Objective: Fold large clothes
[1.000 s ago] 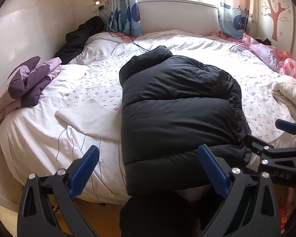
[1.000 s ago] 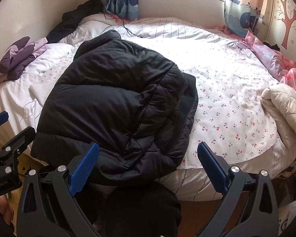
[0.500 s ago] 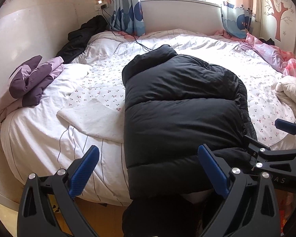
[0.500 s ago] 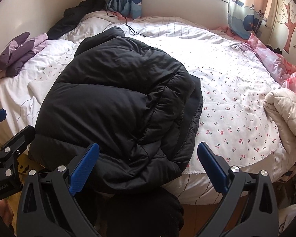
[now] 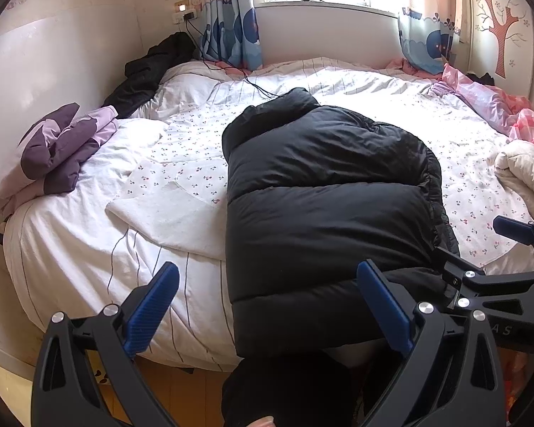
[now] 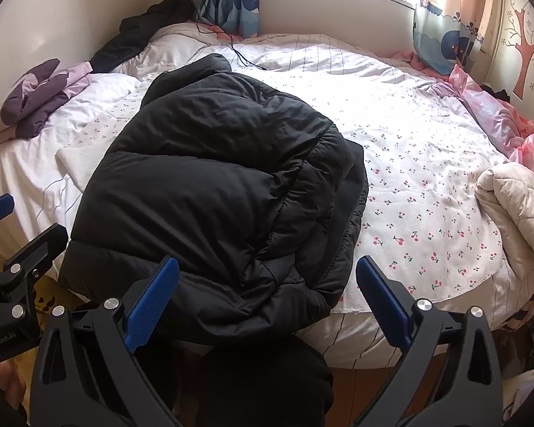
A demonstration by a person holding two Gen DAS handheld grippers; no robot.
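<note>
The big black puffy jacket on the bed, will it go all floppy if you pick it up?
Probably floppy: the black puffy jacket already droops over the edge of the bed. Its quilted padding looks airy, so likely light for its size. The shell looks smooth and slightly shiny, so it may slip from the open right gripper.

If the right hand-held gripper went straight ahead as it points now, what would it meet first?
Most likely the black puffer jacket: the open right hand-held gripper points at its near hem at the bed edge, though depth is unclear.

Jacket (image 5: 324,206) on bed (image 5: 89,256), seemingly overhanging edge.
</note>
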